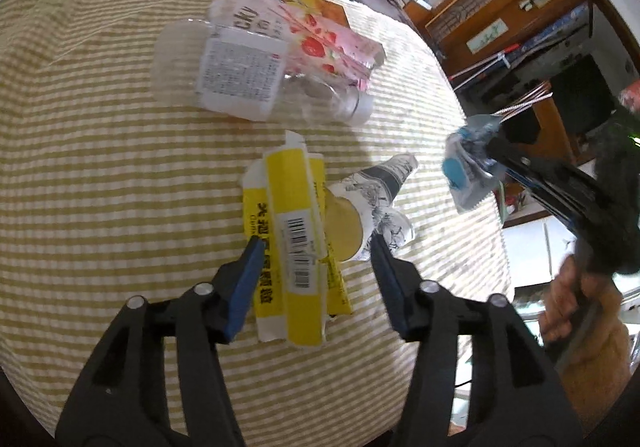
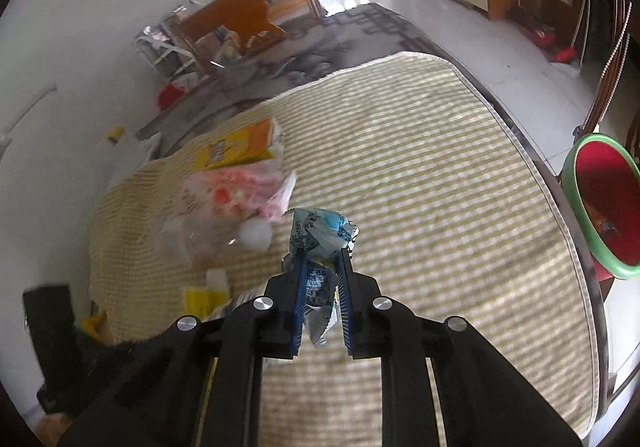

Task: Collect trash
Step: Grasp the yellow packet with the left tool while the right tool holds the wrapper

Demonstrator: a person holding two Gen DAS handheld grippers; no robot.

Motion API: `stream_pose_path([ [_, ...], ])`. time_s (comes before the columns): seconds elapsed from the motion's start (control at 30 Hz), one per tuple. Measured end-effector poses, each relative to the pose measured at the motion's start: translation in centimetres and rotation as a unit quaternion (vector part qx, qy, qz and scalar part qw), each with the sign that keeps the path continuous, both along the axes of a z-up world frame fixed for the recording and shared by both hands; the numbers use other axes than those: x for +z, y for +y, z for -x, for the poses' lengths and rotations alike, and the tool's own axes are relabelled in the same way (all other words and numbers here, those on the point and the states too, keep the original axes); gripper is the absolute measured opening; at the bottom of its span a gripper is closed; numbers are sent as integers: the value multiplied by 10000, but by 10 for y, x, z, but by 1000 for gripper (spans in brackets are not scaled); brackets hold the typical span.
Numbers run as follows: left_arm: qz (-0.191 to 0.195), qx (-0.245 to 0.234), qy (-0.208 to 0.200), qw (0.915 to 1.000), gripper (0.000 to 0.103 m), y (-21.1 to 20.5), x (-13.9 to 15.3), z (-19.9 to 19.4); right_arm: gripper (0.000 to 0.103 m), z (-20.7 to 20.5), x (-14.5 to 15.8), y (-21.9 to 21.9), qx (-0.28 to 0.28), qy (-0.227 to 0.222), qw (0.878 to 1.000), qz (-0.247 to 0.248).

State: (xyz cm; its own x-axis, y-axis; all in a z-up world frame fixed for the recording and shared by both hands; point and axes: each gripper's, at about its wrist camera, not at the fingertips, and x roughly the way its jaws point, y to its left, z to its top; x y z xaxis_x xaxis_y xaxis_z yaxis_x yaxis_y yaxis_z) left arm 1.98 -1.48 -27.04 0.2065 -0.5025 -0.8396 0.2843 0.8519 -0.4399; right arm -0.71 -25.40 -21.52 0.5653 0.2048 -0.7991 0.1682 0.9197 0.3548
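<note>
Crinkled plastic wrapper [image 2: 320,243] (blue-white) pinched, right gripper [image 2: 322,259]

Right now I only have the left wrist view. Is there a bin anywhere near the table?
Observer: Yes, a red bucket with a green rim stands beyond the table's right edge.
Reviewer: Anything in it?
Observer: A small dark scrap lies inside; I cannot tell what.
Reviewer: Is the right gripper's grip firm?
Observer: The right gripper is shut on the crumpled blue-and-white wrapper, which sticks out past the fingertips.
</note>
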Motion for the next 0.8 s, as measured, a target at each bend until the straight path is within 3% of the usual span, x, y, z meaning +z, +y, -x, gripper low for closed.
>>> stream_pose_path([
  [0.1, -215, -29, 124, 9997, 55, -6, -11, -3, 15, 14, 0, 6, -17, -20, 10000, -30],
  [0.17, -309, -9, 112, 9995, 61, -7, -16, -3, 15, 19, -2, 6, -52, -5, 9999, -90],
  [0.33, -308, 6, 103, 9995, 69, -8, -20, -4, 15, 27, -7, 2, -168, 74, 9997, -178],
  [0.67, -416, 320, 97, 9986, 69, 13, -23, -14, 16, 34, -5, 6, -89, 57, 9997, -229],
  [0.8, -220, 204, 215, 9993, 68, 5, -25, -9, 17, 35, -7, 7, -98, 75, 9996, -268],
])
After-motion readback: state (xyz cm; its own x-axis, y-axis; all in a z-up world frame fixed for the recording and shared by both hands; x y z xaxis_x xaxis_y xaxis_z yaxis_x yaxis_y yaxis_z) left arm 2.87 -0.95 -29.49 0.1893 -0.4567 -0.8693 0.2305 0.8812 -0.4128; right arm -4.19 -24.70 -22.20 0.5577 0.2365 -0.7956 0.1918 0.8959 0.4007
